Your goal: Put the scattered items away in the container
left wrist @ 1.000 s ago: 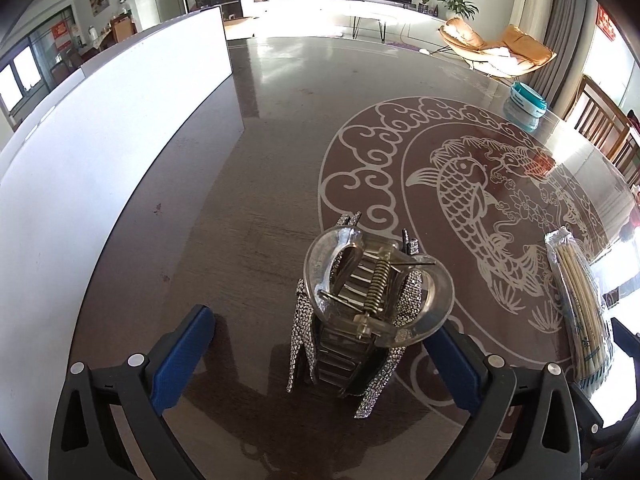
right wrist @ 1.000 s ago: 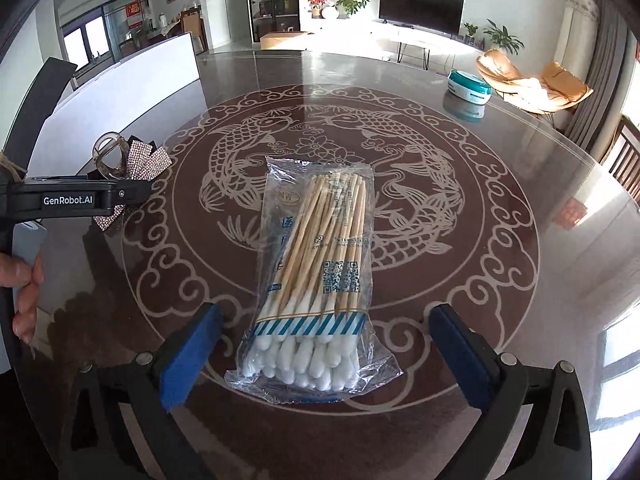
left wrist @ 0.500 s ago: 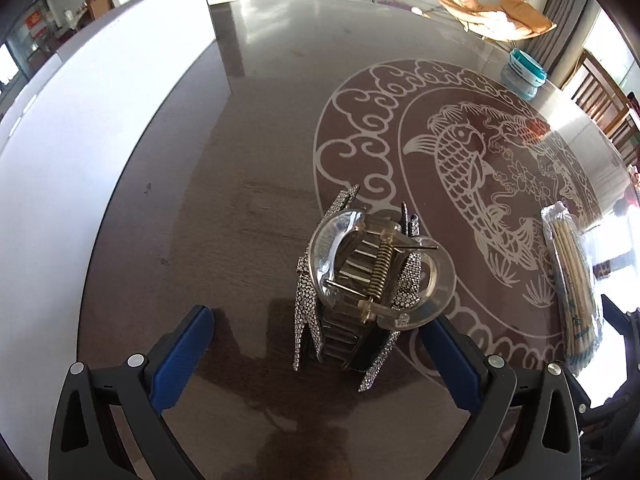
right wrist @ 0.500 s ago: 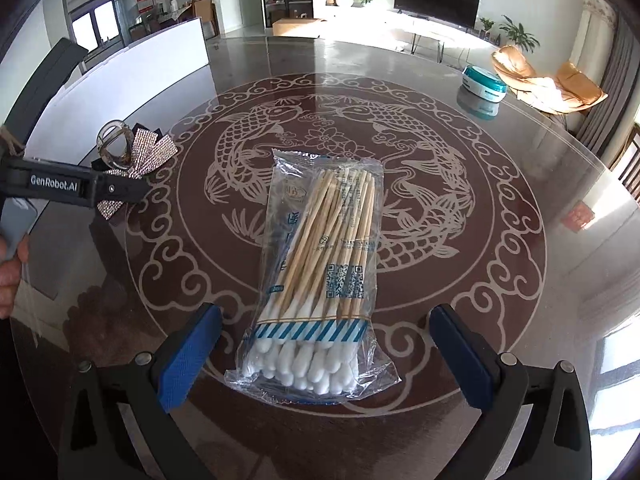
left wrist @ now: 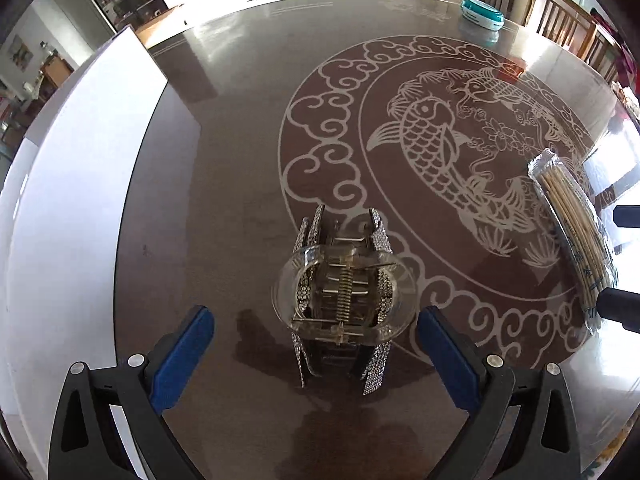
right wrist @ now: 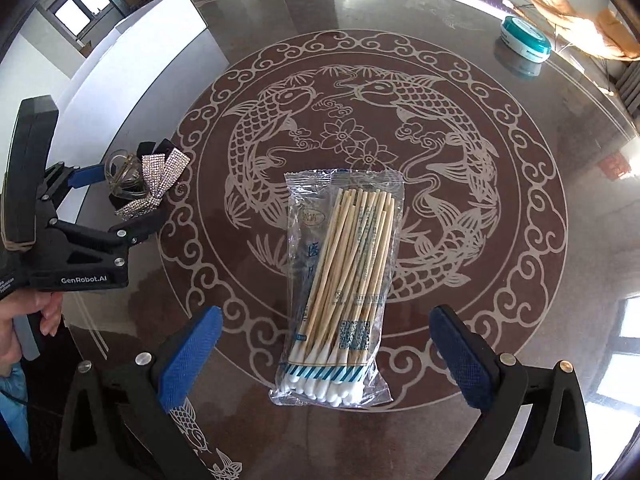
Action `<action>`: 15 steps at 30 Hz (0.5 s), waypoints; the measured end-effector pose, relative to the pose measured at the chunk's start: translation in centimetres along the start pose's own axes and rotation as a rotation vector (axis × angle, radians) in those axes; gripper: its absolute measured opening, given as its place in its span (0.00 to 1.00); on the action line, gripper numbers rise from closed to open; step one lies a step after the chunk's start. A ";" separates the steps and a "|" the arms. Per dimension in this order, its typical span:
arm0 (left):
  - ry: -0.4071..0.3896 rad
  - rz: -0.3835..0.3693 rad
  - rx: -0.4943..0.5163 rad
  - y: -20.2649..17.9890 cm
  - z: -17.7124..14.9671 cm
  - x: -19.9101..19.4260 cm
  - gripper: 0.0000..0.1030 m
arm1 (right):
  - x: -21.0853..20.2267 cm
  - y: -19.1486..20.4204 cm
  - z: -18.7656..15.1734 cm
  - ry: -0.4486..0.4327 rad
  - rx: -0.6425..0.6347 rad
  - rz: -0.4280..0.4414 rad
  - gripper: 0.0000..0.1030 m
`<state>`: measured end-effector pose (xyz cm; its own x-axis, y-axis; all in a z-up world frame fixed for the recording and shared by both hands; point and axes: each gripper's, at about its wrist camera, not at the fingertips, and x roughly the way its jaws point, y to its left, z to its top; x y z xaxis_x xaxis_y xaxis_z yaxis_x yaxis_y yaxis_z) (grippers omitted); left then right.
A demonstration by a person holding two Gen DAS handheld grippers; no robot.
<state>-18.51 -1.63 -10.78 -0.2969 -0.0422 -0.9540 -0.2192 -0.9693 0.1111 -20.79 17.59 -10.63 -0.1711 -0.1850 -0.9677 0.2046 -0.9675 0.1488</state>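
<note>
A clear hair claw clip with a rhinestone bow stands on the dark table, between the open blue-padded jaws of my left gripper; the pads do not touch it. The clip also shows at the left of the right wrist view, with the left gripper around it. A clear bag of cotton swabs lies flat on the table. My right gripper is open, its jaws either side of the bag's near end. The bag also shows at the right of the left wrist view. A white container stands at the left.
The round table has a pale fish pattern. A teal and white round box sits at the far right edge. Chairs stand beyond the table's right side. A hand holds the left gripper's handle.
Both grippers have tilted down and moved closer over their items. The left jaws now flank the hair clip, the right jaws flank the swab bag's near end. Nothing has been gripped.
</note>
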 end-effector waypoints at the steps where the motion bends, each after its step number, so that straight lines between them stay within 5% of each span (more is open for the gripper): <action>1: 0.004 -0.012 -0.021 0.3 0.0 0.2 1.00 | 0.3 0.1 0.2 0.014 0.001 -0.002 1.00; 4: 0.002 -0.033 -0.042 0.6 0.5 0.6 1.00 | 1.2 0.2 0.3 0.049 0.007 0.001 0.99; 5: -0.001 -0.033 -0.036 0.5 0.7 0.6 1.00 | 1.4 0.2 0.3 0.059 0.006 -0.002 0.92; 6: -0.006 -0.033 -0.031 0.5 0.8 0.6 1.00 | 1.5 0.3 0.1 0.068 0.001 -0.004 0.72; 7: -0.010 -0.037 -0.028 0.6 0.8 0.6 1.00 | 1.4 0.4 0.0 0.067 -0.007 -0.035 0.64; 8: -0.019 -0.053 -0.032 0.9 0.7 0.5 0.91 | 1.2 0.5 -0.1 0.066 -0.013 -0.067 0.41; 9: -0.035 -0.081 -0.045 1.1 0.5 0.1 0.80 | 1.0 0.3 -0.2 0.069 -0.004 -0.058 0.36; 10: -0.051 -0.088 -0.059 1.3 -0.1 -0.4 0.56 | 0.8 -0.1 -0.2 0.070 0.015 -0.040 0.35; 15: -0.087 -0.121 -0.082 2.0 0.5 -2.1 0.53 | -1.1 -0.4 -1.2 0.034 0.020 -0.056 0.33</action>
<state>-18.85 -3.36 -8.43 -0.3531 0.0941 -0.9309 -0.1831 -0.9826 -0.0299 -19.54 18.38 -9.85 -0.1491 -0.1252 -0.9809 0.1763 -0.9794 0.0982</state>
